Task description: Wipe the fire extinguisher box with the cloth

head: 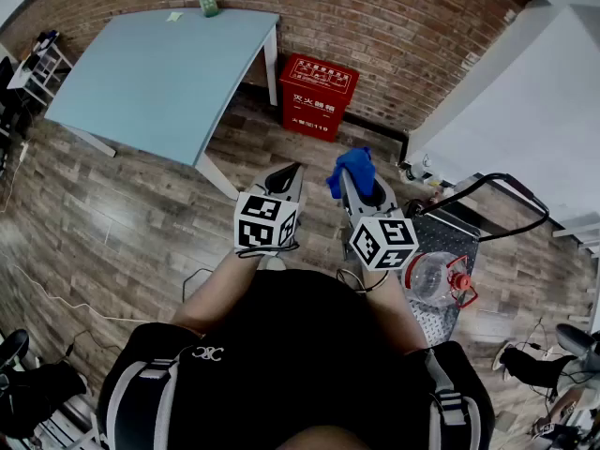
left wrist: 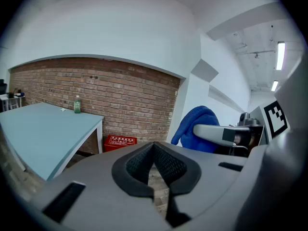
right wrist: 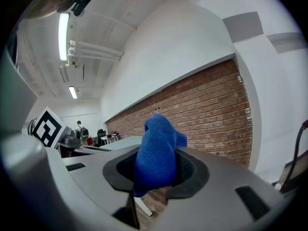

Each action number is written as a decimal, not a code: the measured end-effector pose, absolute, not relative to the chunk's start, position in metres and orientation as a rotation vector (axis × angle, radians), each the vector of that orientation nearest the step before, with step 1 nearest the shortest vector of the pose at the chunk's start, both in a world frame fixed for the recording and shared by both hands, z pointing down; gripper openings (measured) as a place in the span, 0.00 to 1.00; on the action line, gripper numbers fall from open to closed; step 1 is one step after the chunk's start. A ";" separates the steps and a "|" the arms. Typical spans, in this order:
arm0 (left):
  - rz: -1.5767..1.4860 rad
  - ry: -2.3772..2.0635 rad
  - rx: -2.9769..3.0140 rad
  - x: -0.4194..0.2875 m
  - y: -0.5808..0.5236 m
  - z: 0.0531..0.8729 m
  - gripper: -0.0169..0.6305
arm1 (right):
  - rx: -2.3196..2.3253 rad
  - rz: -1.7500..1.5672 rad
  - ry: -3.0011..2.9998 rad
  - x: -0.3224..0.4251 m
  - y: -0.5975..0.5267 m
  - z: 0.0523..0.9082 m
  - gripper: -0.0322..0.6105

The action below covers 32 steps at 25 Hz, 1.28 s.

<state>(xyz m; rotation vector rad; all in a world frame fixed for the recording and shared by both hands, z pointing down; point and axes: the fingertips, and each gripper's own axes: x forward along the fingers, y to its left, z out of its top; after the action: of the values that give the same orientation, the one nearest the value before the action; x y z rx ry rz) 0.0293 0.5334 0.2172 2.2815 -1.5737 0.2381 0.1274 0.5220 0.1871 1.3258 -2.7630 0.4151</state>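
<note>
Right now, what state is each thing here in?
left tool: shut, empty
right tool: shut on the cloth
cloth: bunched, sticking up between the jaws
fire extinguisher box: closed, on the floor
bottle: upright on the table

Bright, even indoor light fills all three views. White glare comes off the ceiling tube lamps (right wrist: 63, 35) in the right gripper view. Shadows are soft: a faint one lies under the worktop (head: 159, 73) on the wood floor (head: 122, 223). Wide lenses bow the brick wall (left wrist: 96, 95) into an arc, and both gripper views darken to black at the corners. The blue cloth (right wrist: 156, 153) reads sharp, while the nearest foreground is soft.
</note>
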 end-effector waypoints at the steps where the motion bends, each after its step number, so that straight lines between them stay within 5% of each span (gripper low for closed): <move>1: 0.237 -1.570 2.284 0.024 0.531 0.218 0.04 | 1.328 0.414 -2.759 0.122 0.520 0.188 0.25; 32: 0.240 -1.552 2.247 -0.065 0.392 0.241 0.04 | 1.276 0.402 -2.766 0.022 0.379 0.210 0.25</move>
<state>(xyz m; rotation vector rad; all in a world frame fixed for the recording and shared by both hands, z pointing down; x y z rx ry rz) -0.0650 0.3920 0.2415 2.2468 -1.5521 0.2403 0.0224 0.3791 0.2105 1.2762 -2.7659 0.4016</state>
